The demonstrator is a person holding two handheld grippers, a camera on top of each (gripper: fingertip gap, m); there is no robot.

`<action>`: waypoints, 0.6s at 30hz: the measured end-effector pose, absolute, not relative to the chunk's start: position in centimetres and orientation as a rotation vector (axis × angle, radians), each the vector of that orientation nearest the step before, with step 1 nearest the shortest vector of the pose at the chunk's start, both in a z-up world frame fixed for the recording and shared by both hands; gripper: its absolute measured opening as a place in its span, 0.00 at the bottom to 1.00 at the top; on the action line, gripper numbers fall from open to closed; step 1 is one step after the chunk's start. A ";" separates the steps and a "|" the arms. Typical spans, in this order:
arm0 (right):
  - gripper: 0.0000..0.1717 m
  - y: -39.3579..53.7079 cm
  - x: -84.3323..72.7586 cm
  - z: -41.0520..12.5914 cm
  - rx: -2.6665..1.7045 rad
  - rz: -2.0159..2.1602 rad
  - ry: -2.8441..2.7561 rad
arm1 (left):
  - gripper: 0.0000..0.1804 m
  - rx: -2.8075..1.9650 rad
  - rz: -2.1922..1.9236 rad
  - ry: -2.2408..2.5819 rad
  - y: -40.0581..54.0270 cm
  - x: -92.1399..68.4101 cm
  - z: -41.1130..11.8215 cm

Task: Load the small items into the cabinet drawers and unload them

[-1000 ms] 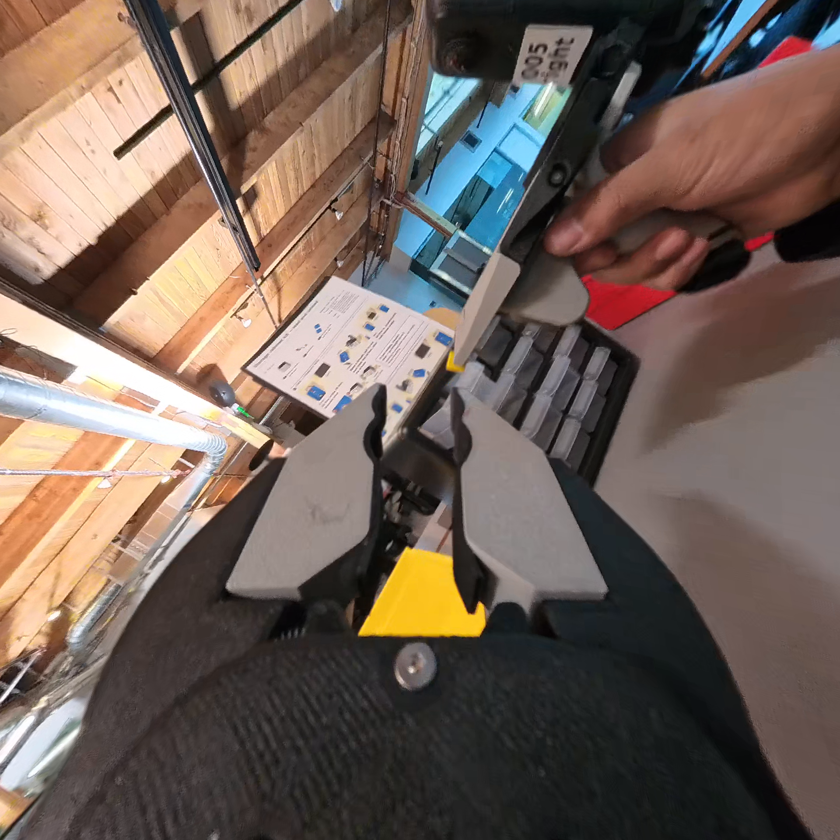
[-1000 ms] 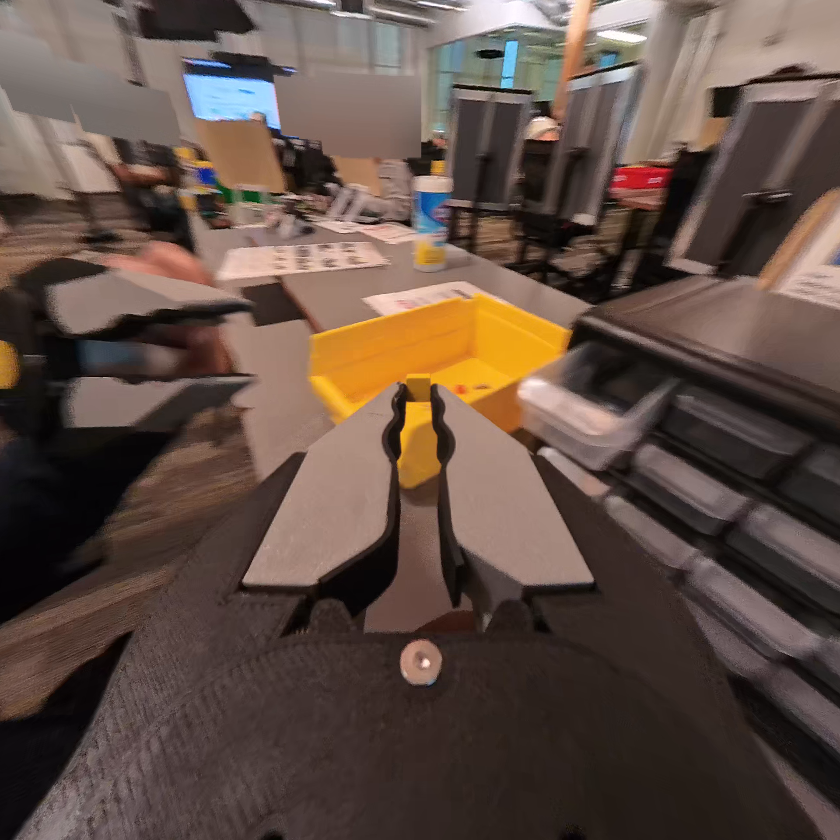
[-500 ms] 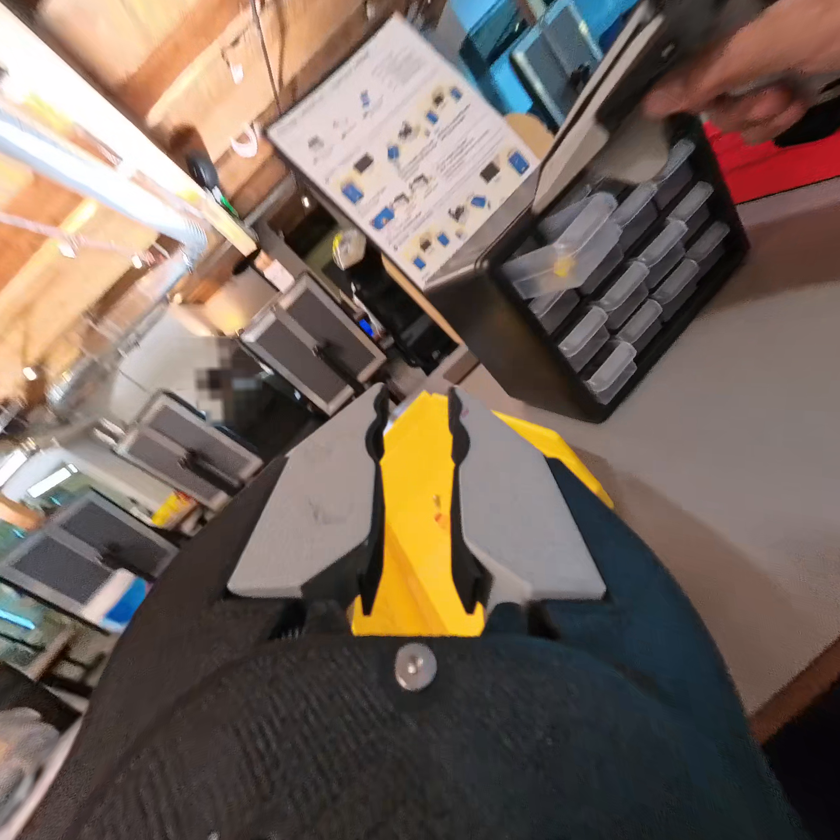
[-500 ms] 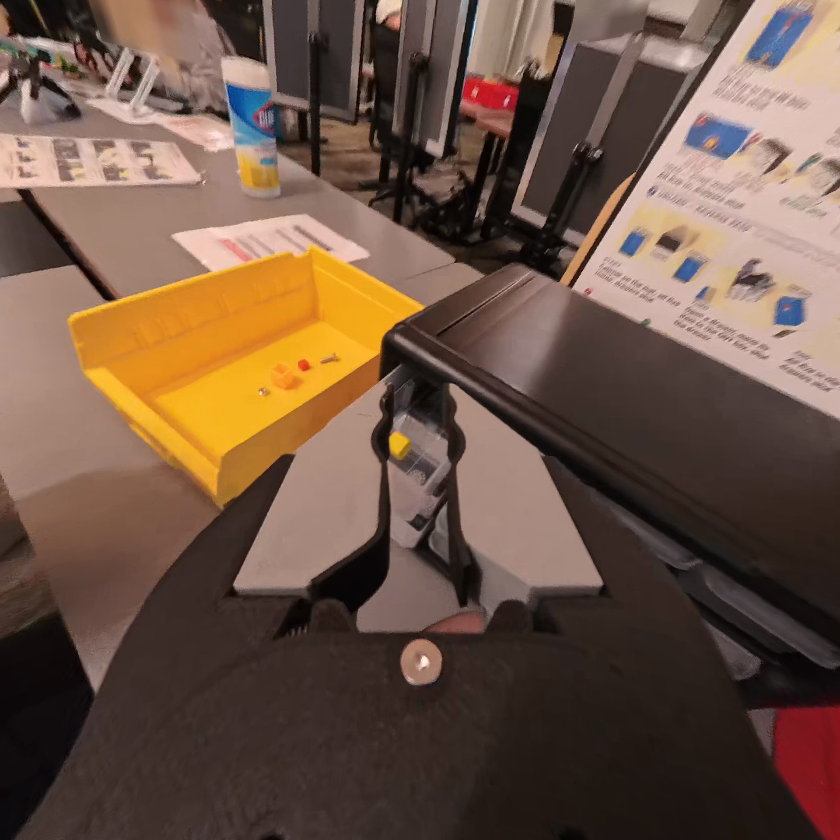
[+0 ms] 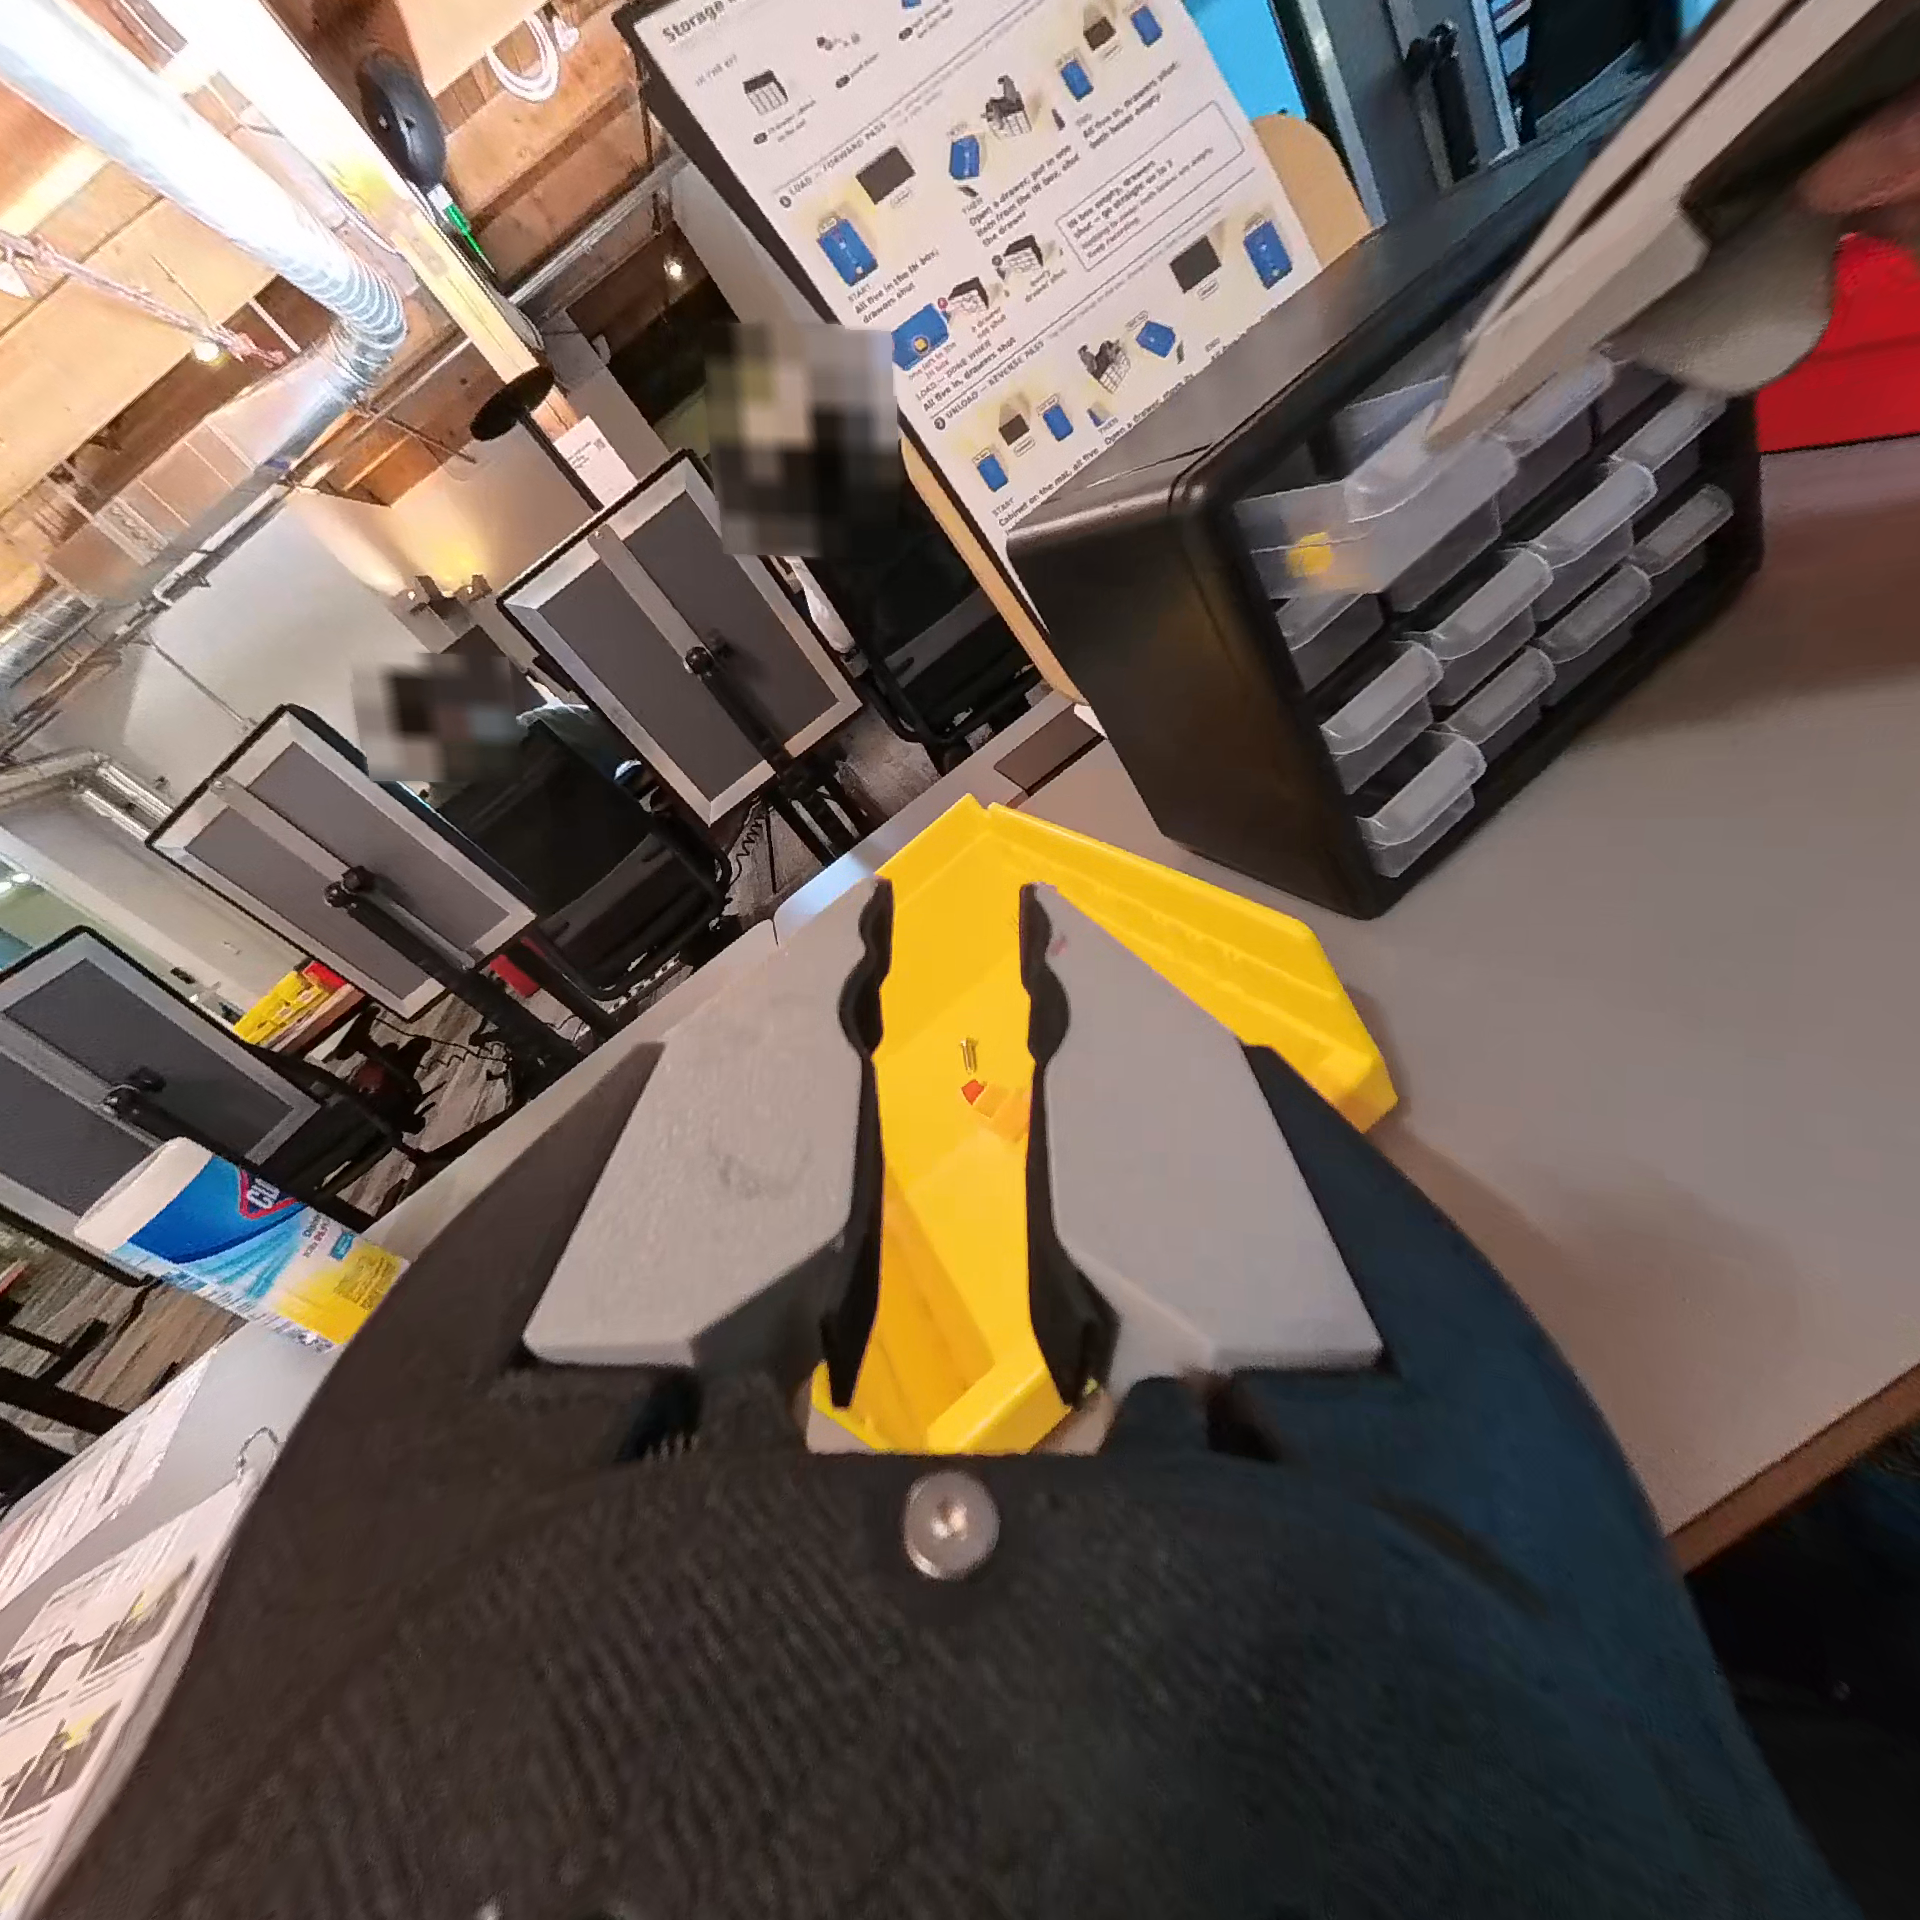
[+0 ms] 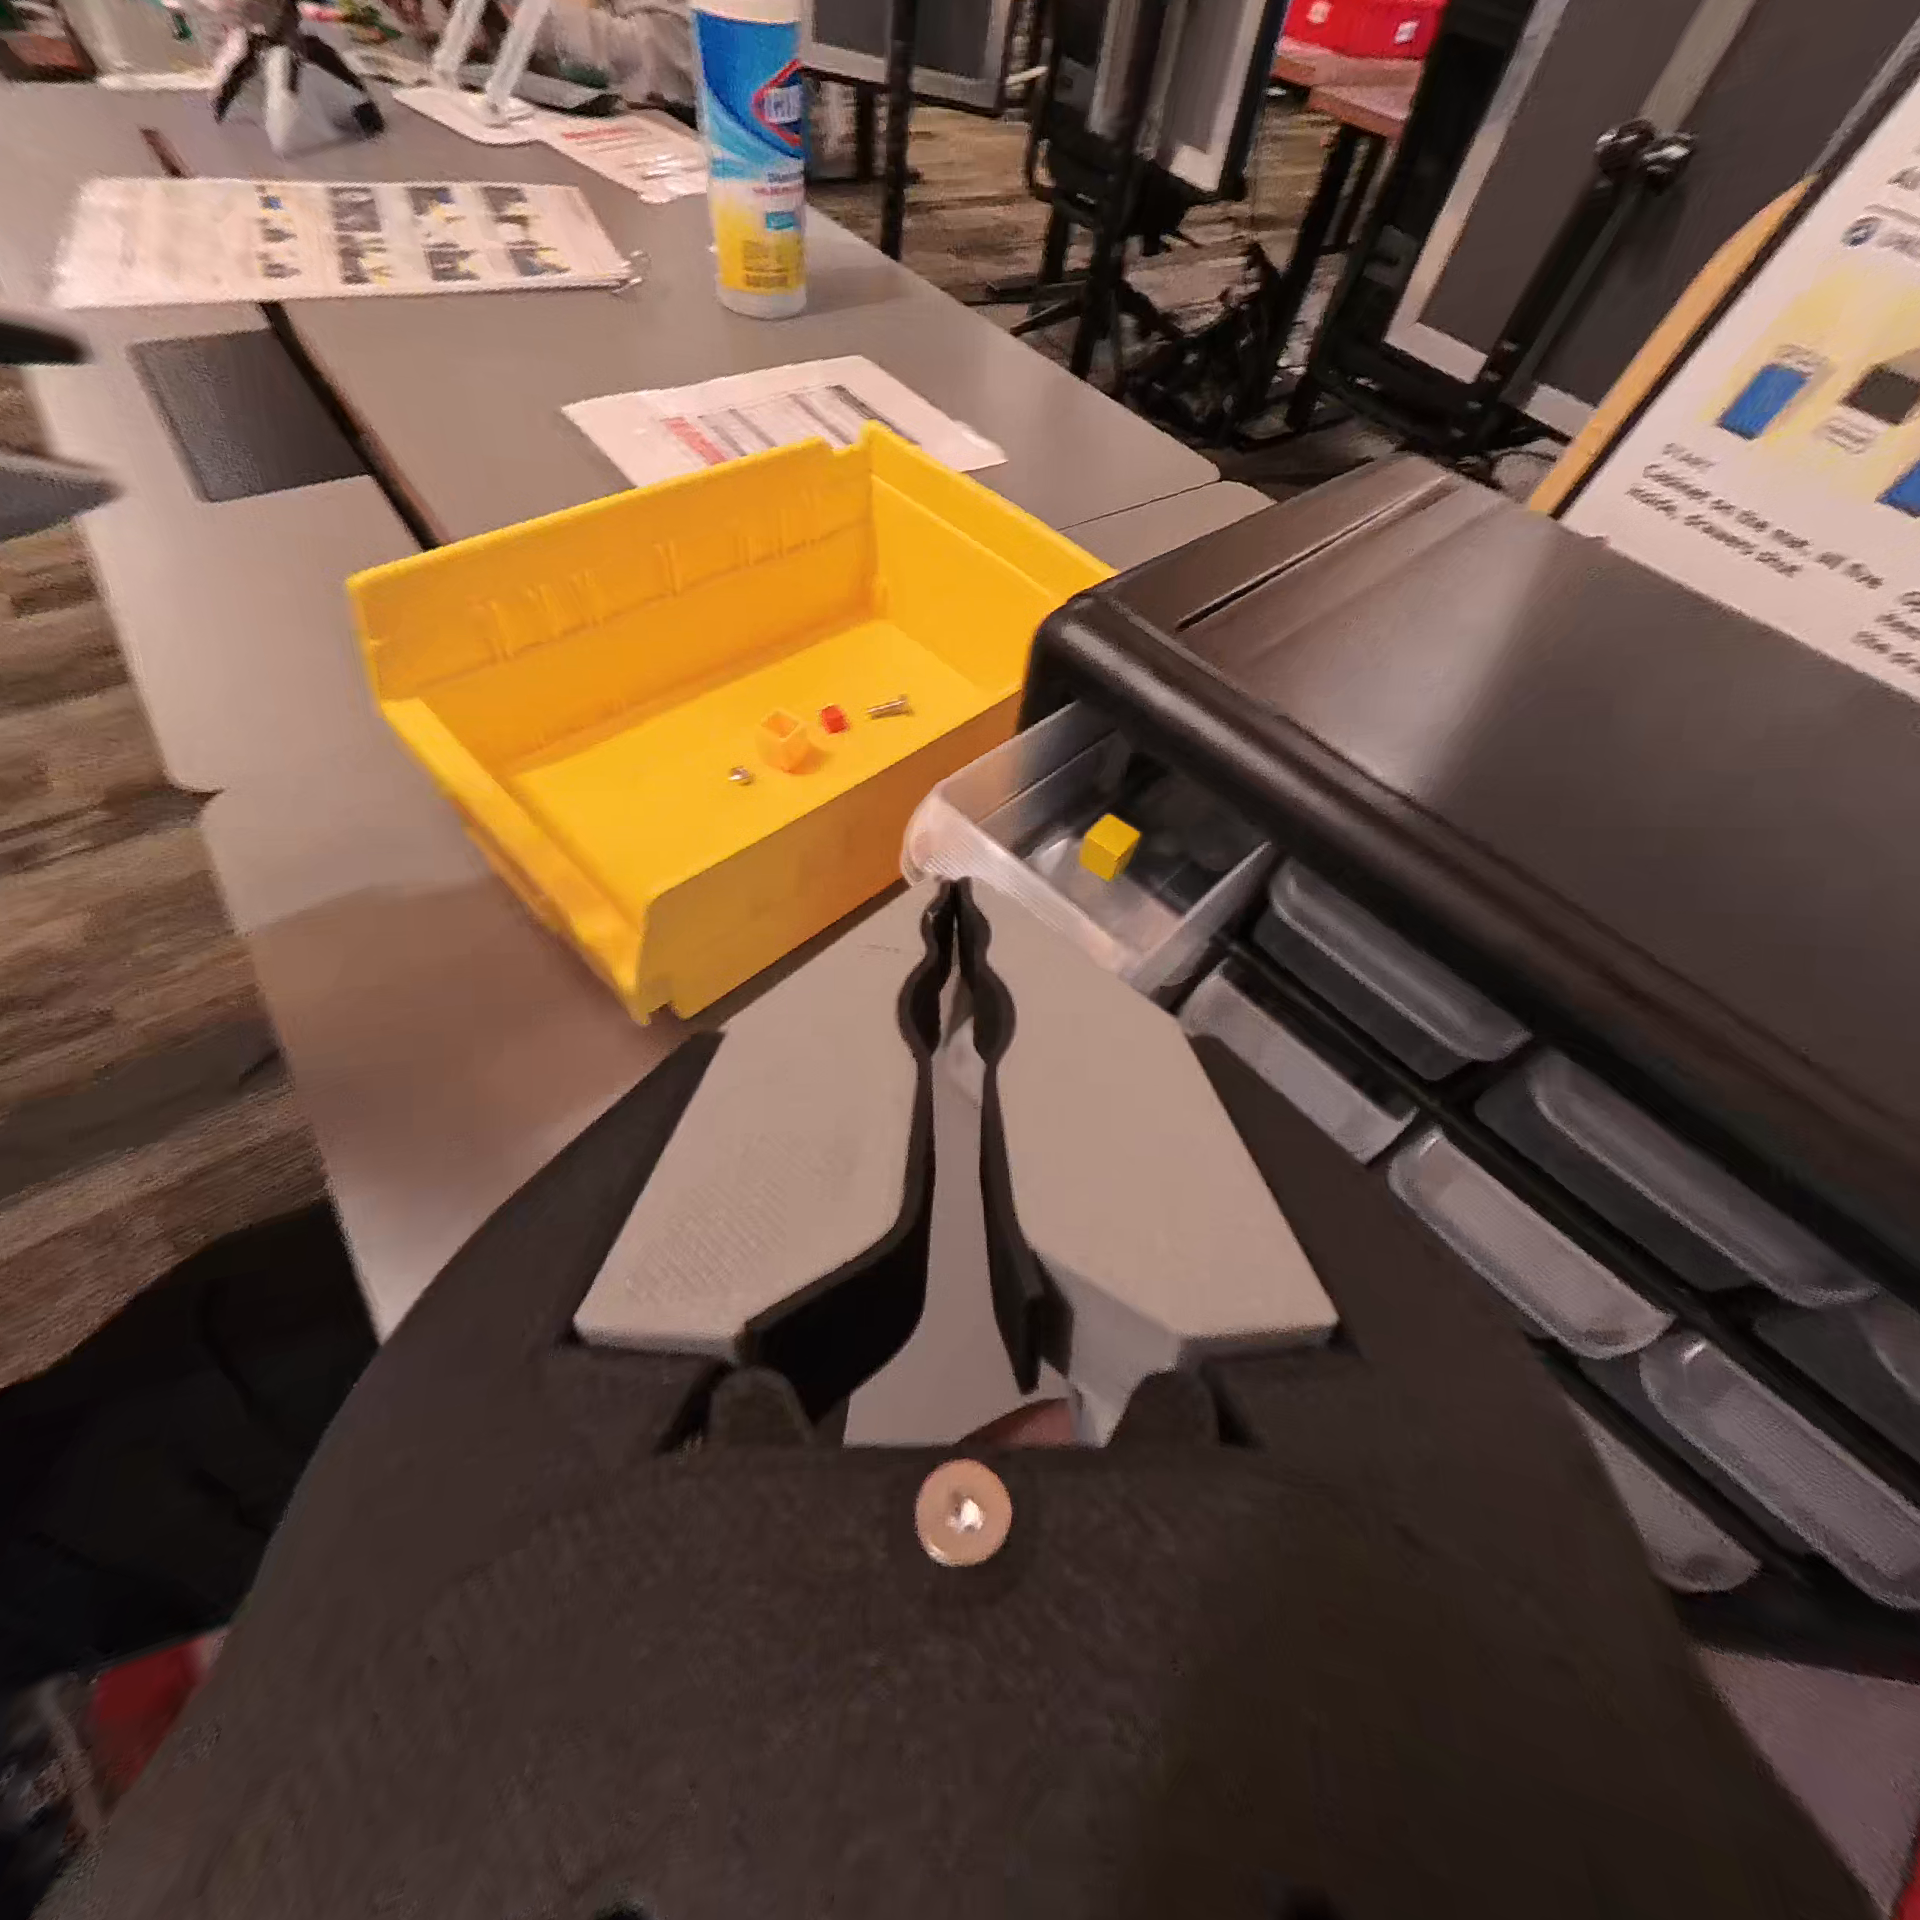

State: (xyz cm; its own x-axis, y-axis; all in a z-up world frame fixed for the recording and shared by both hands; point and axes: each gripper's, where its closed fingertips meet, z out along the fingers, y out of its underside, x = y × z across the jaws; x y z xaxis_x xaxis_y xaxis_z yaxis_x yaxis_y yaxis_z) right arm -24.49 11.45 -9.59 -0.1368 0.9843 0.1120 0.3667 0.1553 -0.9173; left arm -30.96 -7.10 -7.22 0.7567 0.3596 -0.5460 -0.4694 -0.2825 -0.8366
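Grey tabletop (image 6: 436, 997) in a busy workroom, bearing the task's set.

Item one — small yellow cube (image 6: 1110, 847), lying loose in the clear plastic drawer (image 6: 1049, 831) pulled out at the top left corner of the black drawer cabinet (image 6: 1558, 665). That puts one piece loaded.

Item two — open yellow plastic bin (image 6: 644, 582) just beside the cabinet, holding an orange hollow block (image 6: 787, 740), a small red piece (image 6: 833, 719) and two small metal screws (image 6: 889, 708).

Item three — right gripper (image 6: 956, 894), fingertips pinched together on nothing, poised at the drawer's front lip. Probable step: pushing this drawer shut, which calls for a straight, level press on the lip.

Item four — left gripper (image 5: 954, 896), fingers apart and bare, hanging over the bin; a likely next pick is there, needing a finer approach for such small pieces.
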 end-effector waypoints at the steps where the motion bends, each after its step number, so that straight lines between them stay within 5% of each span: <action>1: 0.00 12.1 -25.1 -9.6 -1.326 0.957 -1.613 | 0.12 -1.673 0.805 0.094 -7.1 -30.8 -7.2; 8: 0.00 16.1 -28.3 -12.3 -1.435 0.845 -1.472 | 0.12 -1.684 0.799 0.092 -7.2 -30.9 -7.5; 18: 0.13 18.4 -24.3 -12.2 -1.502 1.391 -1.088 | 0.13 -1.676 0.771 0.049 -7.4 -31.7 -7.3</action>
